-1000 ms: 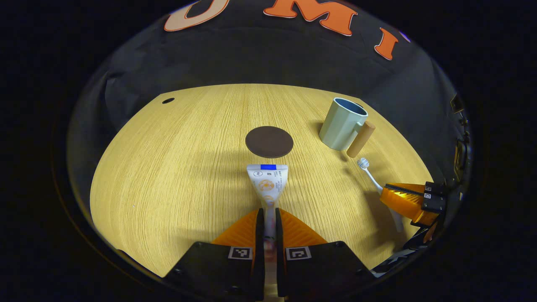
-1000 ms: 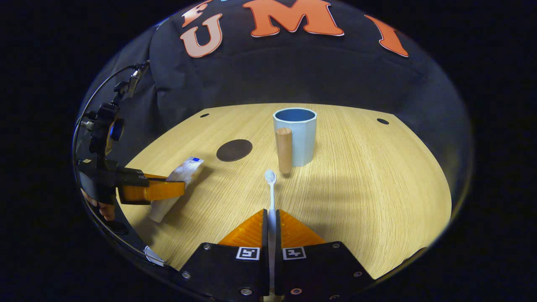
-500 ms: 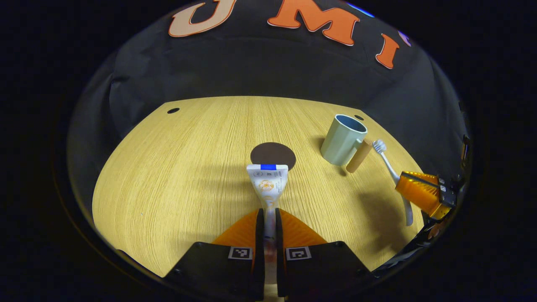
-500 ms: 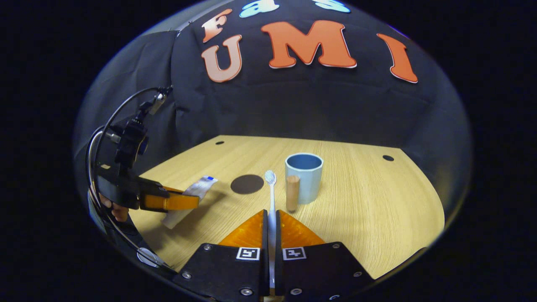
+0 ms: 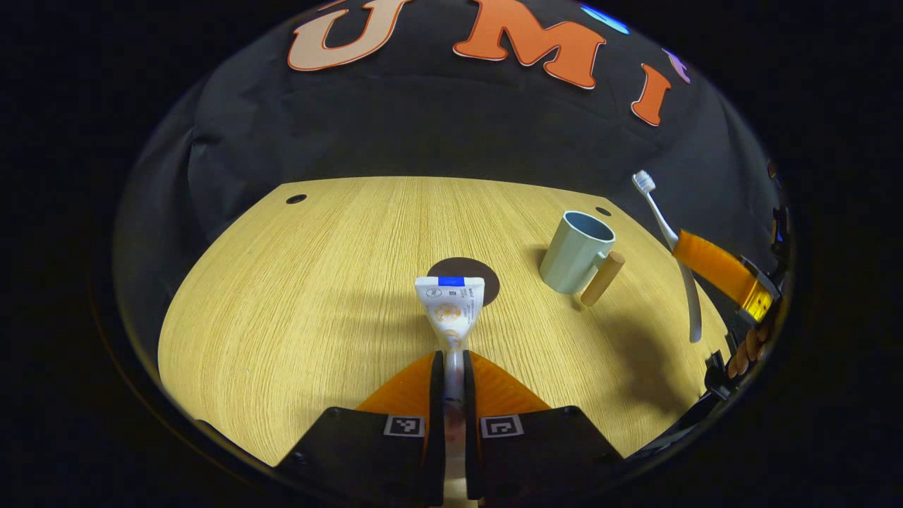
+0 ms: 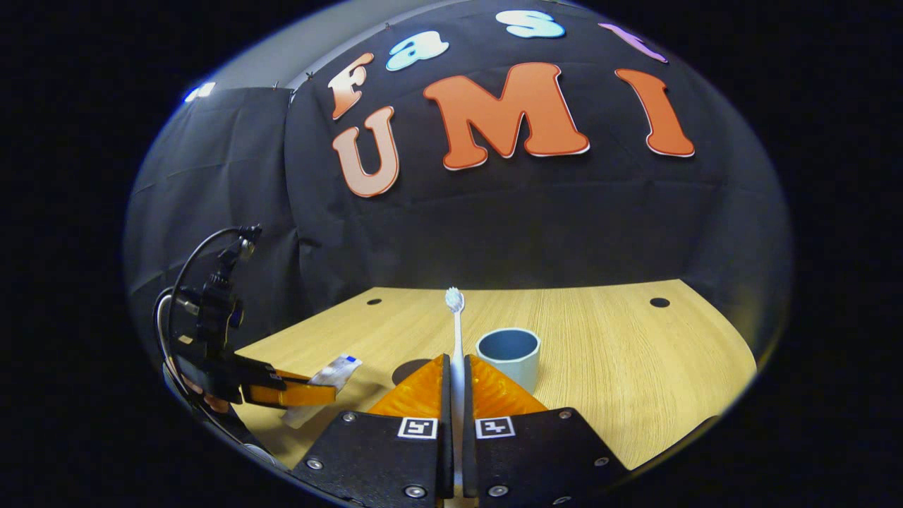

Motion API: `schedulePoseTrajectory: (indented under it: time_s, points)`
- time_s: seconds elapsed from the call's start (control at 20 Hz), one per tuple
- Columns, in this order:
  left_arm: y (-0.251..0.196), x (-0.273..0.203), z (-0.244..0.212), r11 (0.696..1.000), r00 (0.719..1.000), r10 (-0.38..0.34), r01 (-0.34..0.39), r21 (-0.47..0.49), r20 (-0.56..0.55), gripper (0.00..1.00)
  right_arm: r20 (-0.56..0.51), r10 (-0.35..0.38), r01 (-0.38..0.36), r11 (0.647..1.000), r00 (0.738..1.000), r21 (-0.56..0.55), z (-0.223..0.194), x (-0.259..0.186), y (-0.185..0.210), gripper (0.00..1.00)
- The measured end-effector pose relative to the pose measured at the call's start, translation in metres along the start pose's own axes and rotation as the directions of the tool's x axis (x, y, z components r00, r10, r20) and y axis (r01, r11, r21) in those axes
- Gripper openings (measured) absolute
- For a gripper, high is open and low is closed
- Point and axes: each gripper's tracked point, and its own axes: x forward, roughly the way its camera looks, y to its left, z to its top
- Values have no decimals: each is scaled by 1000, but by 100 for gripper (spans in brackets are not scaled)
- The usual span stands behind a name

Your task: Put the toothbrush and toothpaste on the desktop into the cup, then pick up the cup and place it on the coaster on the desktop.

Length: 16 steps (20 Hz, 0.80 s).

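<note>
Left gripper view: the toothpaste tube [image 5: 450, 310] is clamped between the left gripper [image 5: 452, 367] fingers, its lower end hidden betw. them; crimped end w/ blue stripe overlaps the dark round coaster [image 5: 487, 276]. Pale blue cup [image 5: 577, 252], wooden handle, stands on the desktop [image 5: 296, 296].

Right gripper view: the white toothbrush [image 6: 456, 331] is pinched upright by the right gripper [image 6: 456, 374], bristles up; cup base is cut off behind a finger.
</note>
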Motion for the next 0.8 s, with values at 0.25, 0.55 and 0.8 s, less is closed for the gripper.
schedulePoseTrajectory:
  time_s: [0.25, 0.55, 0.8]
  points:
    - [1, -1, 3, 1000, 1000, -9, 9, 2, 13, 15, 148, 23, -27, 999, 989, 23, 37, 18, -4, 6]
    - [-2, 2, 3, 1000, 1000, -1, 2, -10, 26, 15, 270, 44, -63, 996, 962, 62, 61, 34, -11, 5]
    - [-3, 5, 2, 1000, 1000, 0, 1, -28, 25, 15, 350, 58, -93, 992, 935, 85, 64, 60, -19, 5]
